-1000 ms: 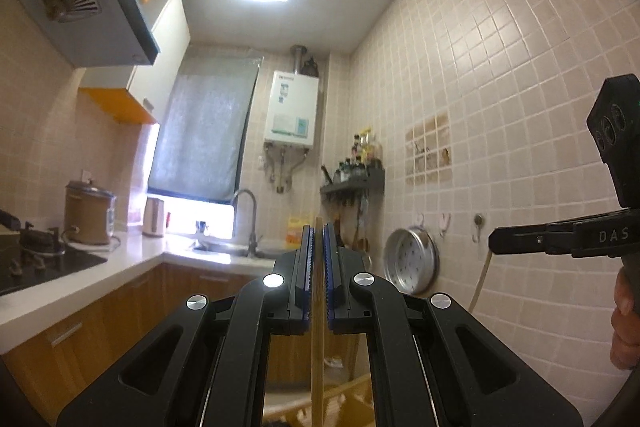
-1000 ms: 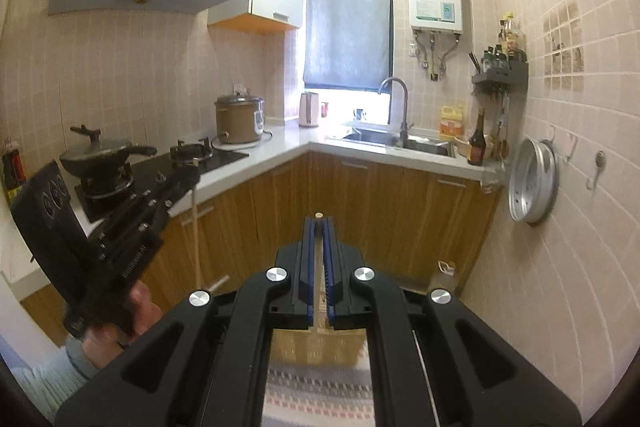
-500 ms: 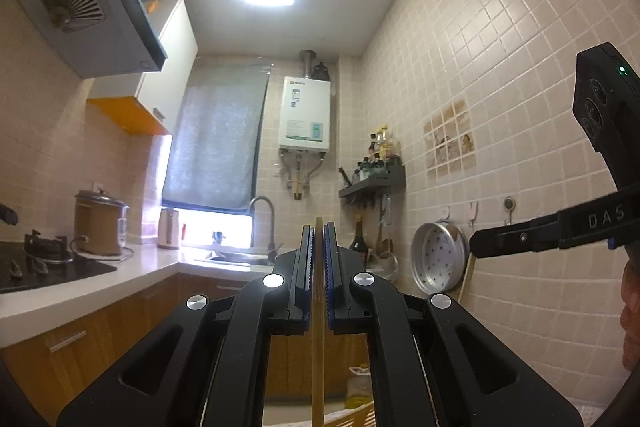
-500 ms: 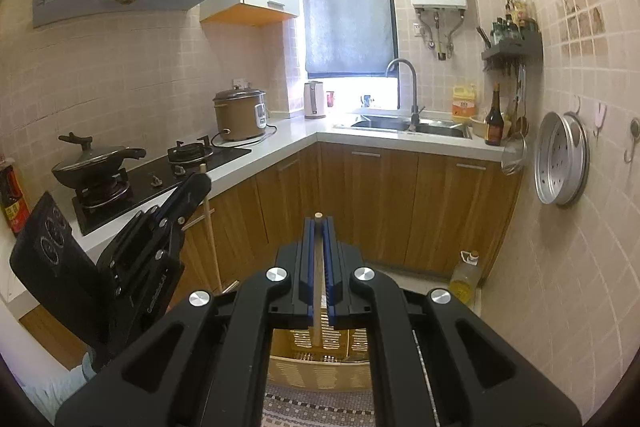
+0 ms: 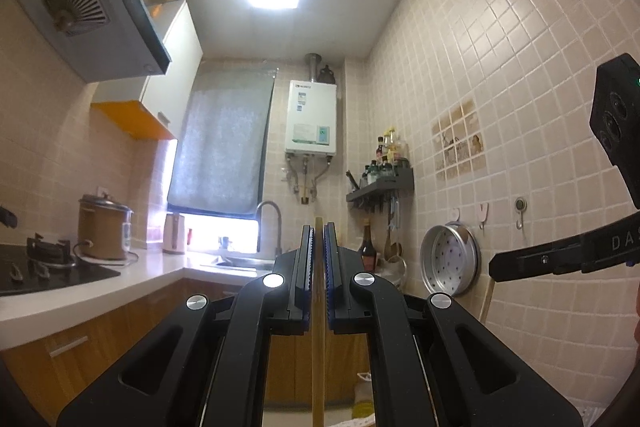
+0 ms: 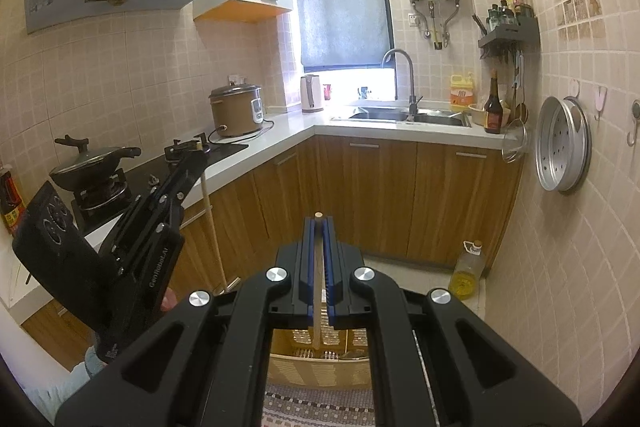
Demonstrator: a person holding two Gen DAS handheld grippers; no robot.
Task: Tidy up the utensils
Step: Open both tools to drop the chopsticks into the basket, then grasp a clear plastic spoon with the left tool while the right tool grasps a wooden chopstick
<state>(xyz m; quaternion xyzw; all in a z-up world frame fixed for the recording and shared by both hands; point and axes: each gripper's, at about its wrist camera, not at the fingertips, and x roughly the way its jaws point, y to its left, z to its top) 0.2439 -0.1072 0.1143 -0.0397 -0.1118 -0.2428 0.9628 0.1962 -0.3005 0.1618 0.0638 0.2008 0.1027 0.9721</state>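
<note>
Two hand-held tools in a narrow tiled kitchen, each clenched on one wooden chopstick. In the left wrist view, the left tool point(image 5: 319, 227) tilts slightly upward toward the far window; its blue pads grip the left chopstick point(image 5: 318, 367), which runs straight down from 12 o'clock to 6 o'clock between them. At 3 o'clock the right tool point(image 5: 560, 259) crosses the frame, a pale stick hanging below it.

In the right wrist view, the right tool point(image 6: 319, 221) points downward, gripping the right chopstick point(image 6: 318, 283), whose top sits at the pad tips. Its lower end hangs over a woven basket point(image 6: 320, 371) at 6 o'clock, on a patterned mat on the floor.

The step in hand looks like lowering both sticks into the basket. To do it well, keep each stick upright, bring the tip inside the rim before unclenching, and release low so it does not bounce out.

Room is tight. Wooden cabinets and the table point(image 6: 280, 131) edge stand at 9 to 12 o'clock, an oil bottle point(image 6: 466, 267) on the floor at 4 o'clock, a hanging steamer tray point(image 6: 564, 143) on the wall at 2 o'clock. The clearest path is straight down, tools kept apart.
</note>
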